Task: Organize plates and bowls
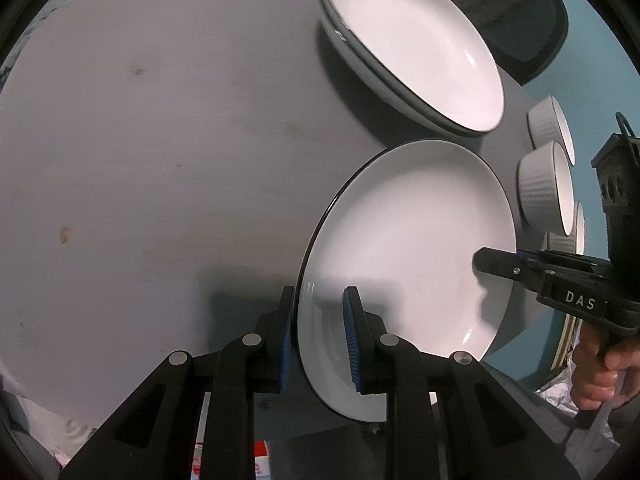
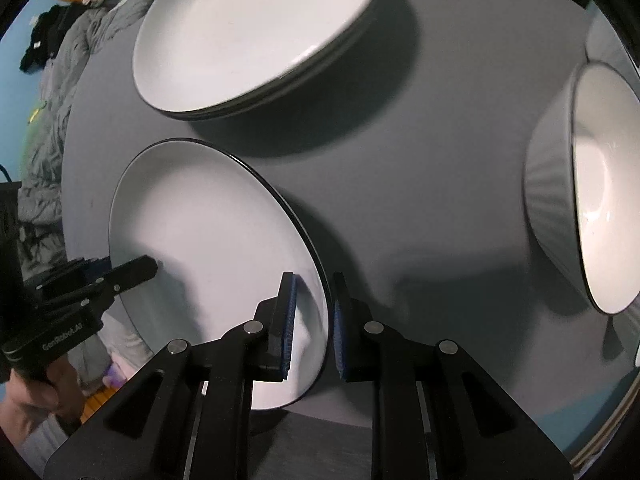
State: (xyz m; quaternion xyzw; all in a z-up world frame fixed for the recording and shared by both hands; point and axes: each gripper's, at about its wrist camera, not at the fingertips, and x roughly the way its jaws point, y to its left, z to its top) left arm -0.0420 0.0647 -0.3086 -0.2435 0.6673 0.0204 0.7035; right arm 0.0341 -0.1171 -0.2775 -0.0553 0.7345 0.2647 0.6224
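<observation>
A white plate with a dark rim (image 1: 408, 248) lies at the near edge of the round grey table (image 1: 160, 140); it also shows in the right wrist view (image 2: 208, 224). My left gripper (image 1: 320, 332) straddles its left rim, with gaps still showing between pads and rim. My right gripper (image 2: 314, 320) straddles the opposite rim the same way. A stack of white plates (image 1: 416, 48) sits behind it, also in the right wrist view (image 2: 256, 28). Each gripper shows in the other's view, the right one (image 1: 496, 264) and the left one (image 2: 136, 270).
White ribbed bowls (image 1: 548, 184) stand at the table's right side, one large in the right wrist view (image 2: 588, 216). A dark chair back (image 1: 516, 28) is behind the table. Grey bedding (image 2: 52, 92) lies beyond the table's left edge.
</observation>
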